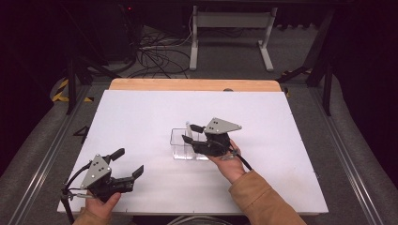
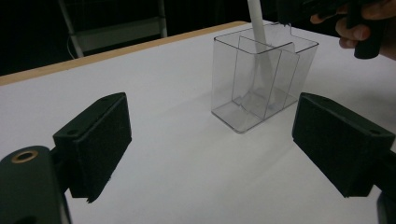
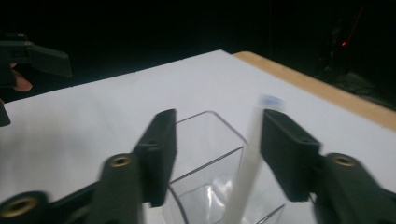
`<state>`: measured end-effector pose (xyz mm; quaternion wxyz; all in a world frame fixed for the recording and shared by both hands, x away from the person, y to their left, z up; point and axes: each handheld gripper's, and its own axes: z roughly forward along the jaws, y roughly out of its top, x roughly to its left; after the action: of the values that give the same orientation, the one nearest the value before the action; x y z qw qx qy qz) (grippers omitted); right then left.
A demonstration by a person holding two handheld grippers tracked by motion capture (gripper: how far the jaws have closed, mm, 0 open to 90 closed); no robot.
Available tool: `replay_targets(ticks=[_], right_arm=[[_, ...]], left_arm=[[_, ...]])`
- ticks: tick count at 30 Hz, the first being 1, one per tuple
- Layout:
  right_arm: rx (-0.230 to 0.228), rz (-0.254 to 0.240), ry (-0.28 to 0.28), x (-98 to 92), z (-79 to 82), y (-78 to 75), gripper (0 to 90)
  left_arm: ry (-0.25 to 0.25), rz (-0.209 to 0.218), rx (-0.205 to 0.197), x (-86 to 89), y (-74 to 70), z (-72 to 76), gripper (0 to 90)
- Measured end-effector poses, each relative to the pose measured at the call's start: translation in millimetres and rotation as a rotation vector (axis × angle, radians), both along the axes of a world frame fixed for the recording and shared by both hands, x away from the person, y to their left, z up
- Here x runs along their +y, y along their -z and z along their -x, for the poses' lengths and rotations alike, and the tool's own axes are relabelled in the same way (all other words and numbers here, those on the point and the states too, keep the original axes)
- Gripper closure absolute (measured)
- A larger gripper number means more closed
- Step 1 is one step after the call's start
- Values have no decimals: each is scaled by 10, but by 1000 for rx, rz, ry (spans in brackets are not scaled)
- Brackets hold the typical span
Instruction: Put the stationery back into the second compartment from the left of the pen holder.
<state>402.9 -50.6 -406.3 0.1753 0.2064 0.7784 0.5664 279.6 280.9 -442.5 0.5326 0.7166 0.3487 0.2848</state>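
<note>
A clear plastic box (image 1: 180,149) with inner dividers stands in the middle of the white table. A thin white stick (image 1: 188,127) leans upright in one of its compartments. My right gripper (image 1: 189,133) hovers over the box, open. In the right gripper view the stick (image 3: 245,177) rises between the spread jaws of my right gripper (image 3: 217,135), close to the right-hand one, above the box (image 3: 205,140). My left gripper (image 1: 130,161) is open and holds nothing near the front left. The left gripper view has its jaws (image 2: 219,140) facing the box (image 2: 243,107) and stick (image 2: 258,28) from a distance.
The white board (image 1: 141,112) covers the table, with a wooden strip (image 1: 187,85) along its far edge. Beyond it are a white desk frame (image 1: 230,33) and loose cables (image 1: 155,54) on the floor. A metal rail (image 1: 42,164) runs along the left side.
</note>
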Motion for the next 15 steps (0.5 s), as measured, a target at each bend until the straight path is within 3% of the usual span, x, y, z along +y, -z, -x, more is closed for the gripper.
replay_targets(ticks=[3,6,11,15], right_arm=[[-34,7,19,-40,27,-100,317],[-26,3,20,-84,42,-209,234],[-65,4,21,-143,104,-328,177],[-81,39,20,-151,141,-344,167]], left_arm=[[-1,-4,0,0,0,-4,124],[-1,-3,0,0,-2,-3,124],[-3,-2,-5,3,-5,1,124],[-4,-4,-5,-1,-6,3,124]])
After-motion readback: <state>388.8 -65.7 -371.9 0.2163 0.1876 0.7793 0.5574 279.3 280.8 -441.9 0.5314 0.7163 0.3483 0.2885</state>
